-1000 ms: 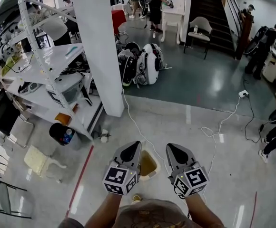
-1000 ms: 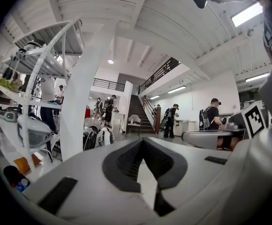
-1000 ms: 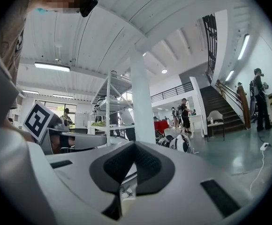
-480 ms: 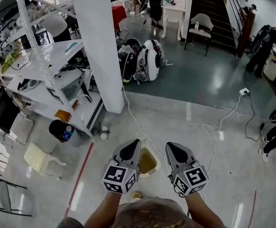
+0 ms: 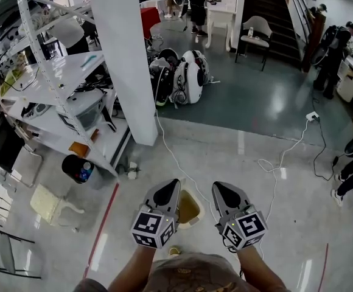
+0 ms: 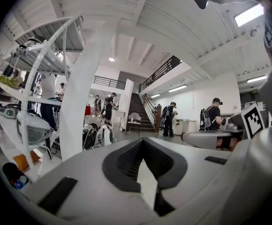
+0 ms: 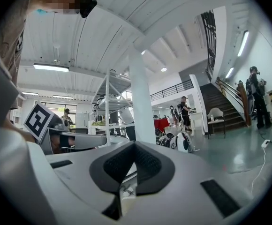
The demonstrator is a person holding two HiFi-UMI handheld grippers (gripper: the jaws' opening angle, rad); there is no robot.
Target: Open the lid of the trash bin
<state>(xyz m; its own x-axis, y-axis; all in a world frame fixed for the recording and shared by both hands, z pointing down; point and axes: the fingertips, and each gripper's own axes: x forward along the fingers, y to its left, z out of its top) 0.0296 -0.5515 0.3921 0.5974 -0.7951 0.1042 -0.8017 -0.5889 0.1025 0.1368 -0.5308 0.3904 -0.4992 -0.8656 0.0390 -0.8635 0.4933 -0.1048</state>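
Grippers were held level and close to the body, tips toward 12 o'clock: the left gripper (image 5: 172, 184) at 7 o'clock and the right gripper (image 5: 218, 188) at 5 o'clock. Each had its jaws drawn together to a thin slit, with nothing between them. The cream trash bin (image 5: 189, 209) stood on the floor at 6 o'clock, framed between the 2, probably so it sat centred for either to reach. Whether its brownish top was a lid or an open mouth was unclear.
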